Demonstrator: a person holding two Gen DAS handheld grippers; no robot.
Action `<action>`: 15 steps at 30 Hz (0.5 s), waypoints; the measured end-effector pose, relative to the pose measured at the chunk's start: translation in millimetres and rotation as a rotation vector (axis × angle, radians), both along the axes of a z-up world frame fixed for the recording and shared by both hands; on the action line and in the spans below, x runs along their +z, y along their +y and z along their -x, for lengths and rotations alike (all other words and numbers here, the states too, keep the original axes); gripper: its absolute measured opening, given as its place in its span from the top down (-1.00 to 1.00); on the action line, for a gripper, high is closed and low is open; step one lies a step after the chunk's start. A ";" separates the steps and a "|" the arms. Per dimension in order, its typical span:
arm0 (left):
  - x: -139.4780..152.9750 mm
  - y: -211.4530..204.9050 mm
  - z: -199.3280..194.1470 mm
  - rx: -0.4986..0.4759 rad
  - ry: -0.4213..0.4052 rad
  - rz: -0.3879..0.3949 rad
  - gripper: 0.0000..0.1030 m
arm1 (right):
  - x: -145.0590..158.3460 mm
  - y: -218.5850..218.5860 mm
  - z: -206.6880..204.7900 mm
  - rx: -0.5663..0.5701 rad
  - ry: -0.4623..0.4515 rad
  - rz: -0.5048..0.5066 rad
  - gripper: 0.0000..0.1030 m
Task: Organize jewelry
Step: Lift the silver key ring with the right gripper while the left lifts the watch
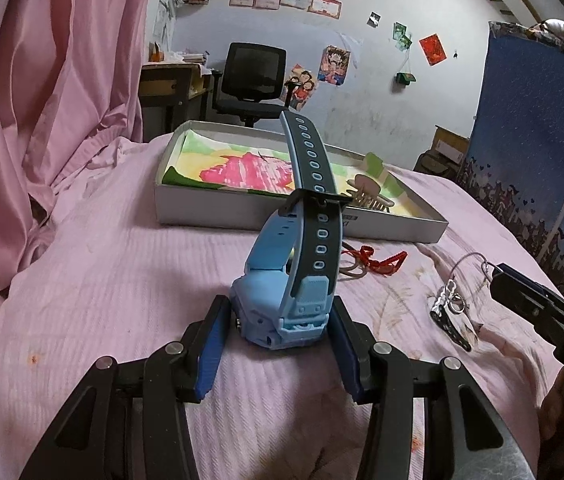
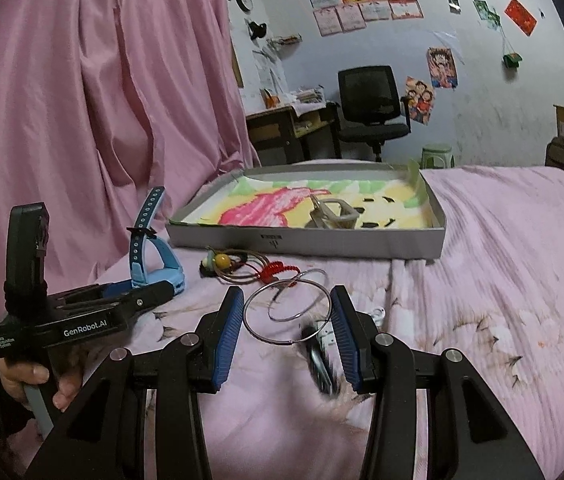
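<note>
**Watch between the left fingers, hoops between the right**

On the pink bedspread (image 1: 101, 280), the left gripper (image 1: 277, 332) has its blue pads spread to either side of a light-blue watch (image 1: 282, 312); whether they actually press on the case I cannot tell. The watch stands on the bed, its strap (image 1: 314, 168) arching up toward the shallow grey box (image 2: 310, 244) behind it. A hand (image 2: 37, 380) grips that tool's handle. Near the box front lies a red cord (image 2: 277, 270) with thin bangles. Further right, the right gripper (image 2: 284, 328) is wide open, its fingers flanking silver hoop rings (image 2: 286, 312) without holding them. A pale hair clip (image 2: 332, 214) lies inside the box.
</note>
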State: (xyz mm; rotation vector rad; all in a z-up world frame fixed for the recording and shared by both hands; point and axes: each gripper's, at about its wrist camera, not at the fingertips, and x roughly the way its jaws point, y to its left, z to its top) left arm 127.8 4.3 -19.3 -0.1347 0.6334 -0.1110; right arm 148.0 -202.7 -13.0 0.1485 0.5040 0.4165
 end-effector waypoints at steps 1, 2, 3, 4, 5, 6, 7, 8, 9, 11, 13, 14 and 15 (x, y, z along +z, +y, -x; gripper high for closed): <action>0.3 -0.3 0.6 0.001 -0.003 -0.001 0.10 | 0.7 0.6 0.3 0.000 -0.006 0.001 0.22; 0.8 -0.1 1.3 0.001 -0.007 0.000 0.10 | 1.5 0.2 1.1 0.001 -0.012 -0.001 0.22; 1.3 0.4 2.7 0.001 -0.012 0.003 0.10 | 1.7 -0.1 1.4 0.001 -0.015 -0.003 0.22; 1.8 1.0 4.4 0.003 -0.020 0.004 0.10 | 2.3 -0.3 1.5 0.003 -0.019 -0.005 0.22; 2.6 1.5 6.2 0.005 -0.028 0.006 0.10 | 2.2 -0.4 2.0 0.002 -0.022 -0.006 0.22; 3.8 1.8 8.6 0.005 -0.040 0.009 0.10 | 1.6 -1.0 2.2 0.002 -0.022 -0.006 0.22; 5.1 2.3 10.4 0.007 -0.051 0.010 0.10 | 1.5 -1.1 2.1 0.003 -0.023 -0.007 0.22; 6.9 2.4 13.4 0.010 -0.069 0.009 0.10 | 1.6 -1.1 2.5 0.002 -0.024 -0.007 0.22; 8.5 2.3 15.0 0.011 -0.081 0.007 0.10 | 2.1 -1.4 2.7 0.003 -0.030 -0.010 0.22; 12.7 1.2 18.4 0.015 -0.105 -0.002 0.10 | 3.3 -1.8 4.1 0.003 -0.039 -0.012 0.22; 18.2 0.4 20.5 0.017 -0.127 -0.007 0.10 | 6.2 -1.0 3.8 0.005 -0.049 -0.013 0.22; 20.8 0.1 20.8 0.020 -0.137 -0.009 0.10 | 8.0 -0.5 3.4 0.007 -0.054 -0.014 0.22; 22.4 -0.3 20.8 0.023 -0.144 -0.010 0.10 | 12.3 0.0 1.9 0.007 -0.070 -0.016 0.22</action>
